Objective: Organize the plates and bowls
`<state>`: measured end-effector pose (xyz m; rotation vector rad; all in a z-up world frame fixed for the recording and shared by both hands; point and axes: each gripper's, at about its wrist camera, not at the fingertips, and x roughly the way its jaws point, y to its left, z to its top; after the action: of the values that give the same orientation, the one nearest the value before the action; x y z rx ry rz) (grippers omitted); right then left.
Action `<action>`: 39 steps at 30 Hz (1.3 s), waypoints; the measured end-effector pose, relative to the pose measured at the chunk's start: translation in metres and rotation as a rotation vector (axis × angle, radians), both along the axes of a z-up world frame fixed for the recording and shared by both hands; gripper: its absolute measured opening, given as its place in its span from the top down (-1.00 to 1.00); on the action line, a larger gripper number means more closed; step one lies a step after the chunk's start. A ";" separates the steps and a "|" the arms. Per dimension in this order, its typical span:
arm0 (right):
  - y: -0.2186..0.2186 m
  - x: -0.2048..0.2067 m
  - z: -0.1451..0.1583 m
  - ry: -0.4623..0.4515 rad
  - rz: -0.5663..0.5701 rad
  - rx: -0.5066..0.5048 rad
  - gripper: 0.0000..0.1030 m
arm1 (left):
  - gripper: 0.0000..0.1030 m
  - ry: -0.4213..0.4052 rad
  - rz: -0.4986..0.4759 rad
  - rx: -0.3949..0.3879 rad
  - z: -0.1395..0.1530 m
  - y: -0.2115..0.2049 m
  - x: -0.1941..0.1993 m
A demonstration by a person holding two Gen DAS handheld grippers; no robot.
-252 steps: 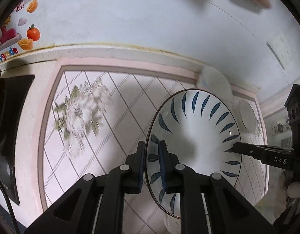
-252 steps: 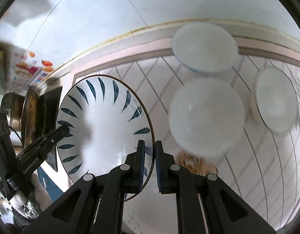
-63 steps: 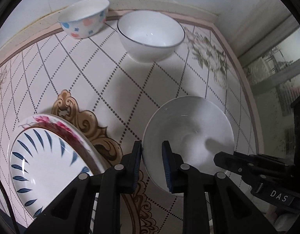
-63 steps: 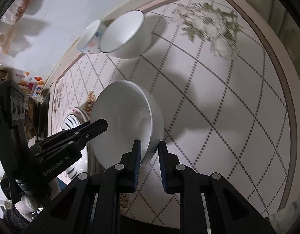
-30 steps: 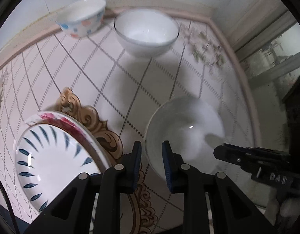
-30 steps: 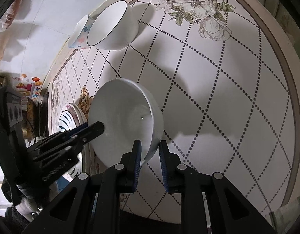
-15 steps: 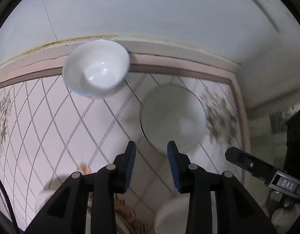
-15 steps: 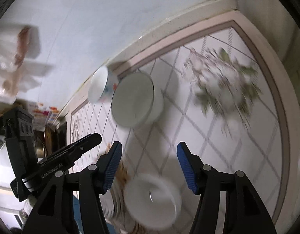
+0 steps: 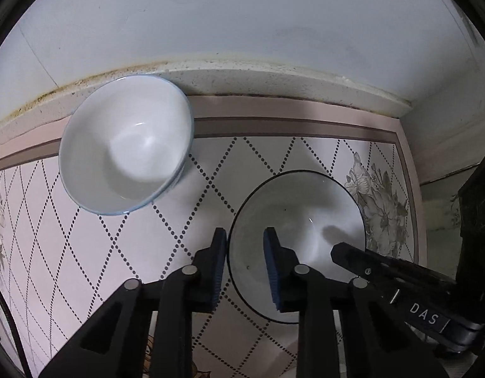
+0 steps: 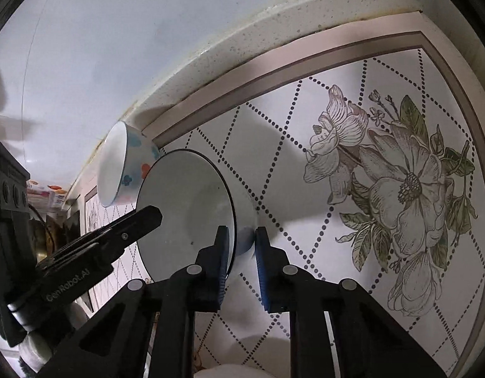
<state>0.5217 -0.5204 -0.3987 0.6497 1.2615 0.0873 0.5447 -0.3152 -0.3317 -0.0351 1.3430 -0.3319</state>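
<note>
A home kitchen: bowls (image 9: 125, 145) on a floral-tiled counter (image 10: 384, 189) against a wall.

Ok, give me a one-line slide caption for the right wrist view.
Both grippers straddle the black-rimmed white bowl, right gripper open across its rim, beside a polka-dot bowl on the floral countertop.

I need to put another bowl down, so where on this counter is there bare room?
The flower-printed corner, right of the dark-rimmed bowl, is bare out to the mat's brown border. A smaller bare patch lies in front of the dotted bowl, left of the left gripper. It is crowded around the two bowls, where both grippers straddle the dark-rimmed bowl's rim.
</note>
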 end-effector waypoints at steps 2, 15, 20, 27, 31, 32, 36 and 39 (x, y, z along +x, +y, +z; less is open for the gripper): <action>0.000 -0.002 0.001 -0.002 -0.002 -0.006 0.64 | 0.62 -0.001 0.003 -0.007 0.002 0.002 -0.003; -0.007 -0.073 0.059 -0.062 -0.003 -0.026 0.63 | 0.62 -0.070 -0.071 -0.071 0.059 -0.004 -0.066; -0.005 -0.122 0.082 -0.062 0.003 -0.028 0.63 | 0.62 -0.056 -0.120 -0.118 0.080 0.004 -0.112; 0.012 -0.185 0.074 -0.001 0.032 0.003 0.64 | 0.62 -0.022 -0.171 -0.110 0.073 0.012 -0.156; 0.018 -0.200 0.060 0.019 0.029 0.014 0.64 | 0.62 -0.008 -0.182 -0.079 0.061 0.011 -0.165; 0.020 -0.201 0.057 0.021 0.030 0.011 0.63 | 0.62 -0.004 -0.183 -0.073 0.058 0.011 -0.167; 0.022 -0.204 0.045 0.045 0.026 0.016 0.64 | 0.62 0.013 -0.196 -0.048 0.045 0.009 -0.169; 0.024 -0.201 0.036 0.063 0.032 0.016 0.64 | 0.62 0.020 -0.200 -0.036 0.039 0.010 -0.170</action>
<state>0.3207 -0.4960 -0.3626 0.6505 1.3329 0.1044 0.3744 -0.3051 -0.2928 0.0665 1.3632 -0.5256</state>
